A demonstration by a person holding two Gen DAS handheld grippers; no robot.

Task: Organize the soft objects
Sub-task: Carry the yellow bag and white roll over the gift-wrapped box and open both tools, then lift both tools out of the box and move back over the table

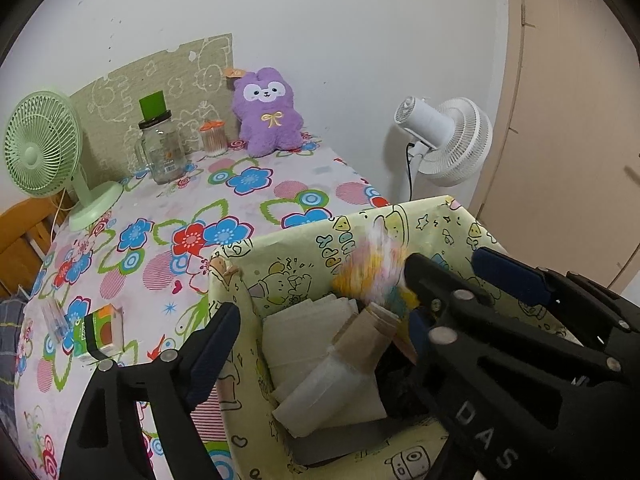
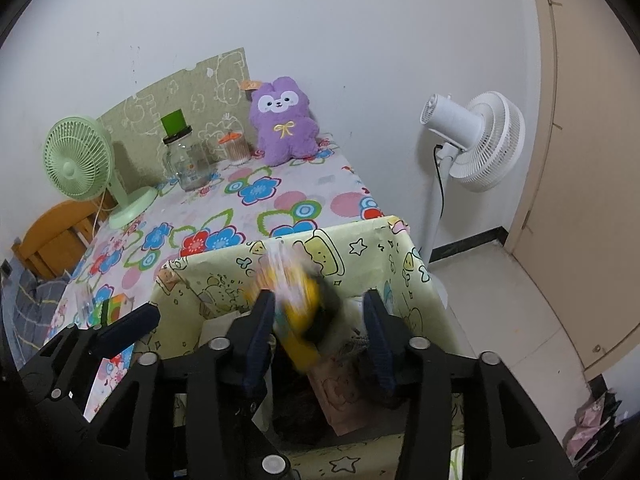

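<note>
Item: blurred yellow soft toy (image 2: 300, 312), apparently loose between the spread right tongs (image 2: 320, 344), directly above the yellow box (image 2: 404, 248); left tongs (image 1: 400, 340) gaping, empty, alongside.

The right gripper (image 2: 320, 320) hangs over the yellow cartoon-print box (image 2: 360, 256), jaws apart, with a blurred yellow soft toy (image 2: 300, 320) between them. A purple plush (image 2: 284, 124) sits upright at the bench's (image 2: 280, 196) far edge against the wall.

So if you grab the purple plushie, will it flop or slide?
The plushie looks fluffy and stuffed, so it would probably squash and sag when gripped. It seems light, so a push would likely tip it. Its fuzzy fabric shouldn't slip much.
</note>
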